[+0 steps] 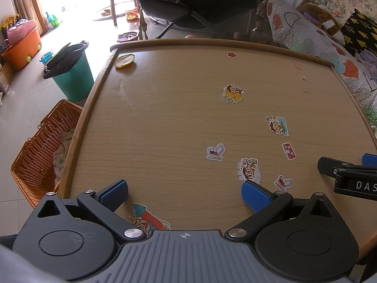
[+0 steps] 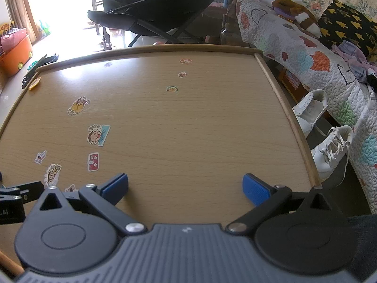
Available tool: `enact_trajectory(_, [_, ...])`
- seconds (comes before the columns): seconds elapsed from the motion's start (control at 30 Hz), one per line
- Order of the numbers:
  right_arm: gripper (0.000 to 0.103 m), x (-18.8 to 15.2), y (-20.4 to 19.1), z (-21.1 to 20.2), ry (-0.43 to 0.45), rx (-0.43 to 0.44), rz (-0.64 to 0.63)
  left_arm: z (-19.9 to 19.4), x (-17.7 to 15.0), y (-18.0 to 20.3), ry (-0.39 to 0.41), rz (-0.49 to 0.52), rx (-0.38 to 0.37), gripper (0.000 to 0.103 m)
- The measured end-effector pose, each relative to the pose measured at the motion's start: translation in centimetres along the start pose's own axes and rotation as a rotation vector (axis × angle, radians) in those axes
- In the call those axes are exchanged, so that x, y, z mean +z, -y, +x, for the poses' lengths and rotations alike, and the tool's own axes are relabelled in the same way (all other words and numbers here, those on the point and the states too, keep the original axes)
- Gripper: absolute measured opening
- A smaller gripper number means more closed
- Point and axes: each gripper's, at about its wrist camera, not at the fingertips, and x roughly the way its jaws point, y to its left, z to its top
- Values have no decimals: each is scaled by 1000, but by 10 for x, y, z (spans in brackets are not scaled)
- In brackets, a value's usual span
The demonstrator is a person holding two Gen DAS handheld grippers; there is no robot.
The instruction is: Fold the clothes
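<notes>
Right now both tools hang over a wooden table (image 1: 165, 118) with a raised rim, and neither holds anything. The left gripper (image 1: 185, 194) has its two blue-padded fingers (image 1: 115, 192) spread as wide as they go, with bare tabletop between them; the right gripper (image 2: 186, 188) stands just the same, its pair of blue pads far apart over empty wood.

No garment lies on the table. The one piece of clothing that can be made out near the work is a pale patterned cloth (image 1: 61, 151) sitting inside an orange woven basket (image 1: 35, 155) on the floor, tight against the table's left edge. A crumpled lilac garment (image 2: 353, 54) also lies on the quilted sofa (image 2: 294, 54) to the right (well apart from the table).

Counted on the tabletop in the left wrist view: about a dozen stickers (image 1: 233, 94), plus one round yellow disc (image 1: 124, 60) in the far left corner. Beside the table on the right stand two white sneakers (image 2: 329, 155). One teal bin (image 1: 73, 75) with a black liner stands beyond the basket.
</notes>
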Motion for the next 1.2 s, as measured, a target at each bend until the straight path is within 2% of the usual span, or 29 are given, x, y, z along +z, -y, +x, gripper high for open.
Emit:
enact_trajectory(0.77, [103,-5,-5,-2,-25,14,-21,-5,-6,1,15,-2,3,103])
enact_trajectory(1.2, [103,-16,-9,-11,-36,35,-55,-12,-17,2,68,-13,14,103])
